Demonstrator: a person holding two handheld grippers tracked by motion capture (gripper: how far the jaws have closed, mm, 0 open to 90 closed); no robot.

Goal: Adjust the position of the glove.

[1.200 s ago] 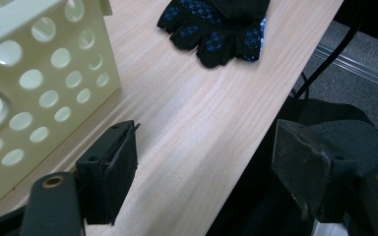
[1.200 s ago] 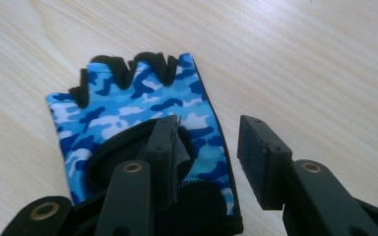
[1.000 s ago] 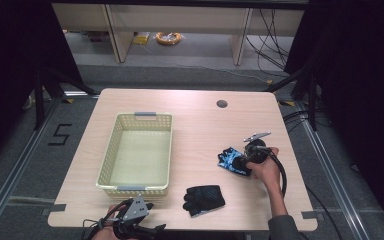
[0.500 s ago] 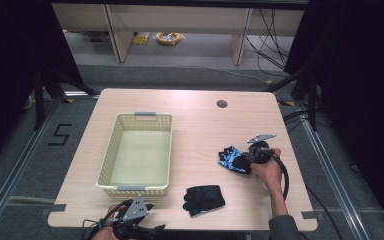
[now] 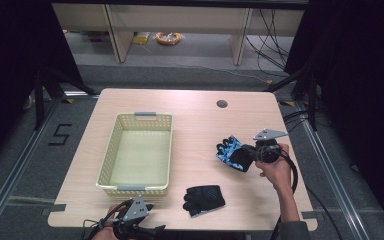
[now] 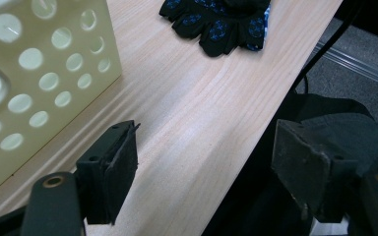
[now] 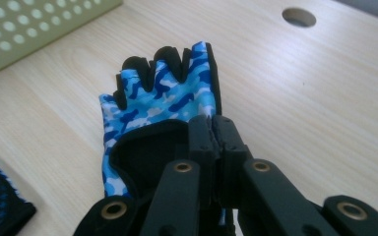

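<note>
Camouflage glove [image 7: 162, 101] sits pinched at its cuff in our right gripper [image 7: 211, 129], just off the table [image 5: 190, 105]. Our left gripper [image 6: 202, 167] waits open near the empty basket [image 5: 136, 150]; the black glove [image 5: 204, 199] lies unpicked.

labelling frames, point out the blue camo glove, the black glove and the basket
blue camo glove [image 7: 165, 105], right gripper view, on its patterned back below the finger stubs
black glove [image 5: 204, 199], high view, on the middle of its dotted palm
basket [image 5: 152, 116], high view, on its far rim
</note>
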